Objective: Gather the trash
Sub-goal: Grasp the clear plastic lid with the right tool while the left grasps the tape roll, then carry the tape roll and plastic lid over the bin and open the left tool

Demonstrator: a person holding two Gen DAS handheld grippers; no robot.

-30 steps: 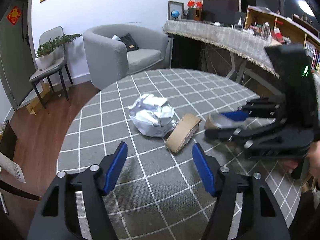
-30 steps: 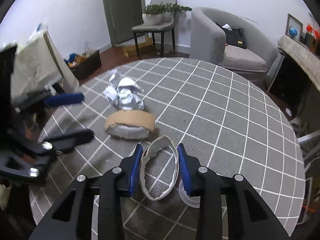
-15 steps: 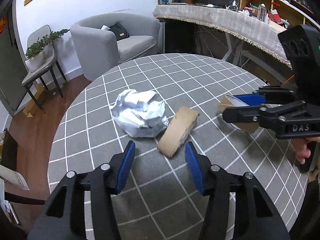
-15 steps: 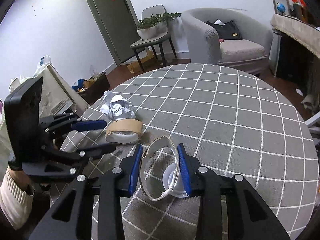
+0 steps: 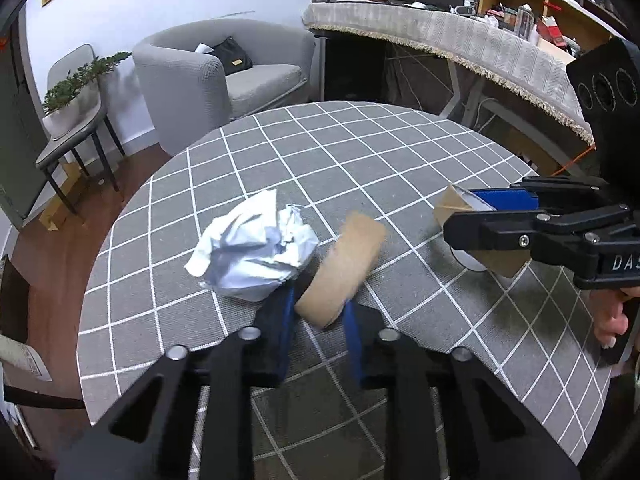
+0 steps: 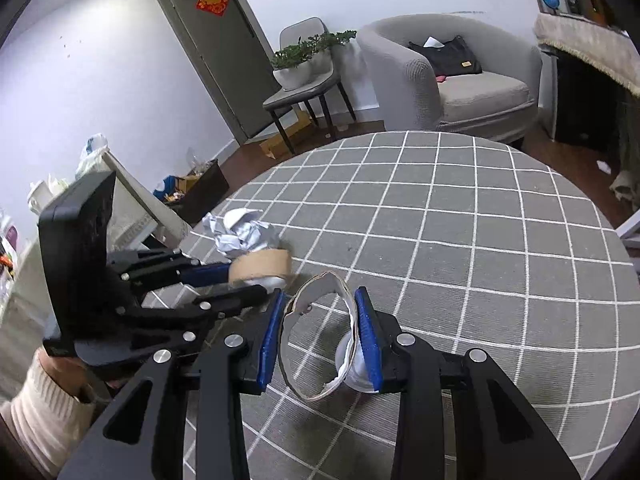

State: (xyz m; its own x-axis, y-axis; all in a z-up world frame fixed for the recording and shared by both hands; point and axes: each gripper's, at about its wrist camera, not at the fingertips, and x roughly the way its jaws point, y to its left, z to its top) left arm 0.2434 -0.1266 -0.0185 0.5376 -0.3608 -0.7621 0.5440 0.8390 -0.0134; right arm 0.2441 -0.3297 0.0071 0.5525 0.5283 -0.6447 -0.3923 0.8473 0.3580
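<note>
A: State the condition of the left gripper [image 5: 318, 312].

B: Its blue pads are clamped on the near end of the brown cardboard tape ring [image 5: 340, 274], which lies on the round table with the grey, white-gridded cloth [image 5: 360, 152]. The ring is motion-blurred, so whether it is lifted clear of the cloth cannot be determined.

A: And the right gripper [image 6: 320, 330]?

B: Clenched on the torn, flattened paper ring with a white lining [image 6: 320, 336]. Both pads press its sides, squeezing it into an oval. A white plastic lid [image 6: 352, 374] sits just behind it, against the right pad.

A: Locate the remaining trash.

B: The crumpled white paper ball [image 5: 252, 252] rests on the cloth, touching the far-left side of the tape ring, just ahead of the left pad.

A: Relative position of the two tools?

B: In the right wrist view, the left gripper enters from the left, held by a hand in a cream knitted sleeve [image 6: 36, 412]. Its fingertips sit just beside the right gripper's left pad.
</note>
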